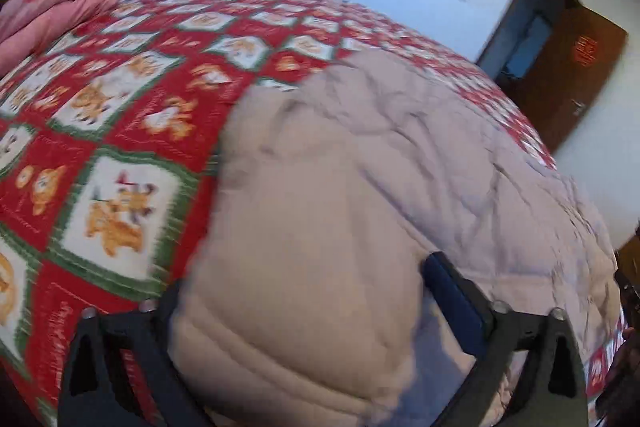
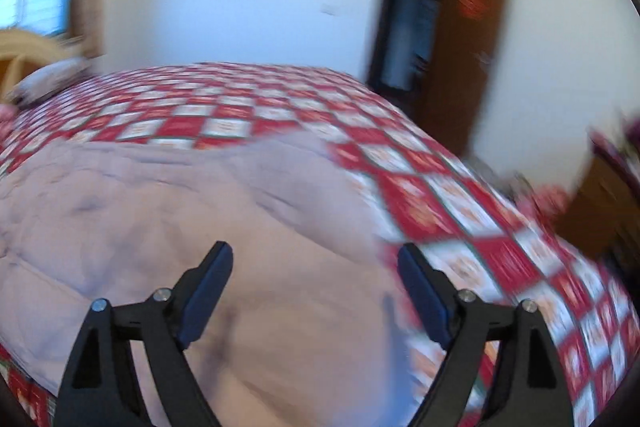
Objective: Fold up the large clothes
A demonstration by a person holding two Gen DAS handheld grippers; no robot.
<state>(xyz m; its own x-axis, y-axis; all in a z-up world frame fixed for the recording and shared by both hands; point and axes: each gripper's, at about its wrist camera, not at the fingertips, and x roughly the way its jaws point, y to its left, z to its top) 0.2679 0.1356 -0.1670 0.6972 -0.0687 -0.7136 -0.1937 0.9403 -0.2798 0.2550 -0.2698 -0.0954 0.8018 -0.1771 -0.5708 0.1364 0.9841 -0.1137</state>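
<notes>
- The beige padded coat point(image 1: 360, 187) lies spread on the bed, straight ahead of both my grippers.
- My left gripper point(image 1: 304, 291) has a bulging fold of the coat between its fingers — whether it is pinched, I cannot tell.
- My right gripper point(image 2: 316, 267) hovers over the coat's edge, spread wide, gripping nothing.
- Beyond both: a red checked bedspread point(image 2: 460, 195), a pink quilt point(image 1: 60, 7), a brown door point(image 2: 460, 59).
</notes>
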